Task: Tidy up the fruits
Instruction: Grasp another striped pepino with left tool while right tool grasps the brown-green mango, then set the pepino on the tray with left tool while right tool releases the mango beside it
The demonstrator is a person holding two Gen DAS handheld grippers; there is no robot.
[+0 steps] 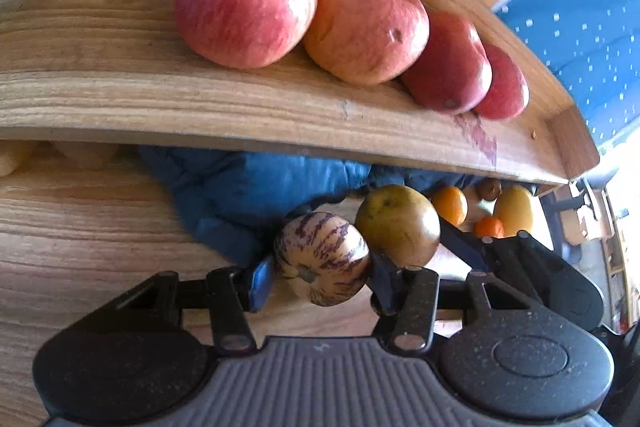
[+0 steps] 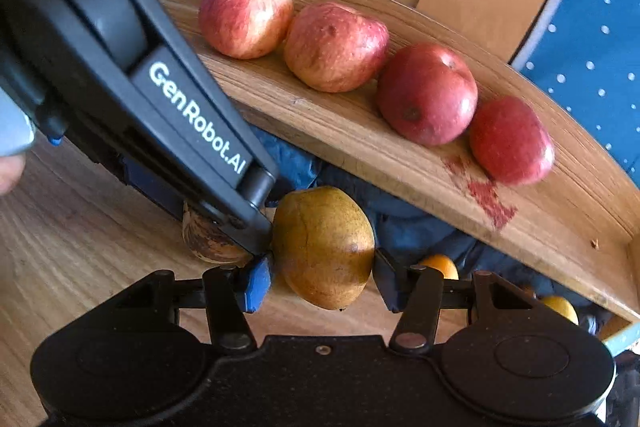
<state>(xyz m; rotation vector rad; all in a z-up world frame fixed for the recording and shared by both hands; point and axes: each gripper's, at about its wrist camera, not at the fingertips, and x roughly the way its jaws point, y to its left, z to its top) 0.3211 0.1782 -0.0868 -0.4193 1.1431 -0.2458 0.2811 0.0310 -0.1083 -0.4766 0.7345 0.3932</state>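
My left gripper (image 1: 320, 277) is shut on a cream fruit with purple stripes (image 1: 322, 259), held between its blue pads over the wooden tabletop (image 1: 80, 227). My right gripper (image 2: 322, 281) is shut on a brown-green pear (image 2: 324, 247). The pear (image 1: 396, 223) sits just right of the striped fruit, close beside it. In the right wrist view the left gripper's housing (image 2: 160, 99) covers most of the striped fruit (image 2: 208, 243). Behind both, a raised wooden tray (image 1: 240, 115) holds several red apples (image 1: 246, 1) in a row (image 2: 246, 17).
A crumpled blue cloth (image 1: 248, 195) lies under the tray. Oranges (image 1: 450, 205), a yellow fruit (image 1: 514, 211) and a small brown fruit (image 1: 489, 189) lie farther right. A red stain (image 2: 488, 199) marks the tray rim. Blue dotted fabric (image 1: 580, 27) is at right.
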